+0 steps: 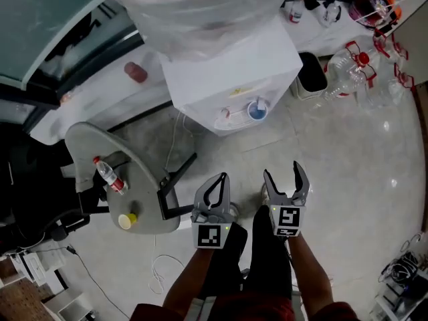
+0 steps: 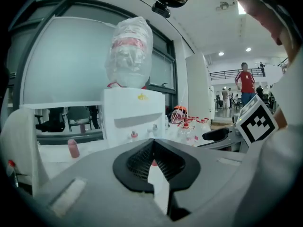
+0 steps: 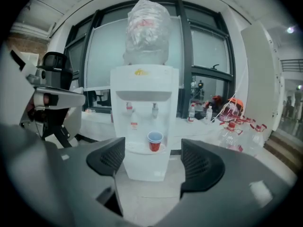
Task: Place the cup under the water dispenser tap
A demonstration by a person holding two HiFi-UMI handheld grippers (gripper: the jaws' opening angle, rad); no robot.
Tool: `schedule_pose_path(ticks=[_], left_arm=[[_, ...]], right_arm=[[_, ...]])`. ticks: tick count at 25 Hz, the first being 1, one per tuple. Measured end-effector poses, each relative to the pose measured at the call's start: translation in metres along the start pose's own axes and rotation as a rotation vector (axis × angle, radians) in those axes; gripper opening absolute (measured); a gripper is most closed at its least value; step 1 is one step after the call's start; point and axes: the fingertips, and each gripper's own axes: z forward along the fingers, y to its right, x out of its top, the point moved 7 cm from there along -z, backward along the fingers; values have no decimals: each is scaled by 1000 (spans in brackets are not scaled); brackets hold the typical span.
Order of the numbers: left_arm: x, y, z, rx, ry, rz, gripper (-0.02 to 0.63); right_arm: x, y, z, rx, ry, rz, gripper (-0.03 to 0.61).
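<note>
Jaws, left gripper (image 2: 152,144): we log them pressed together with nothing between. Jaws, right gripper (image 3: 154,160): spread wide apart, nothing held. In the head view both hang low in front of the water dispenser (image 1: 227,72), well apart from it, left gripper (image 1: 223,178) beside right gripper (image 1: 282,172).

Containers:
- Cup (image 3: 155,141), red outside, blue inside: upright on the dispenser's drip shelf, below the taps, nearer the grey one. We cannot tell whether it holds anything.
- Large water bottle (image 3: 147,32): inverted on top of the dispenser, wrapped in clear film, with a red band. Its fill level is unclear.
- Clear empty bottles (image 1: 361,72) with red caps: clustered on the floor to one side of the dispenser, past a black bin (image 1: 311,72).
- Small bottle (image 1: 109,176) with a red cap, and a yellow cup (image 1: 127,221): on a grey side table (image 1: 87,146) on the dispenser's other side.
- Pink tumbler (image 1: 136,72): on the white ledge behind that table, near the dispenser.

Surface and room: a pale tiled floor (image 1: 348,179) lies under the dispenser; tall dark-framed windows (image 3: 203,46) rise behind it.

Writing: a yellow mark (image 3: 140,72) on the dispenser's front and the bottle's band are both too small to read. We note black-and-white square markers (image 1: 210,236) on the gripper cubes.
</note>
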Motion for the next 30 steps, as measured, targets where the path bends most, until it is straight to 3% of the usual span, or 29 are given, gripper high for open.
schedule_pose_path(ticks=[10, 15, 19, 24, 30], left_arm=[[135, 13, -60, -39, 123, 65, 0], [198, 13, -93, -52, 209, 143, 0], [240, 6, -116, -33, 281, 133, 0], [273, -2, -137, -20, 343, 147, -1], [278, -11, -143, -1, 354, 149, -1]], right_arm=[[129, 1, -118, -67, 181, -14, 356], [186, -14, -160, -56, 263, -117, 356], [233, -18, -193, -93, 342, -95, 356], [274, -20, -218, -132, 408, -134, 356], [286, -25, -219, -142, 454, -155, 356]])
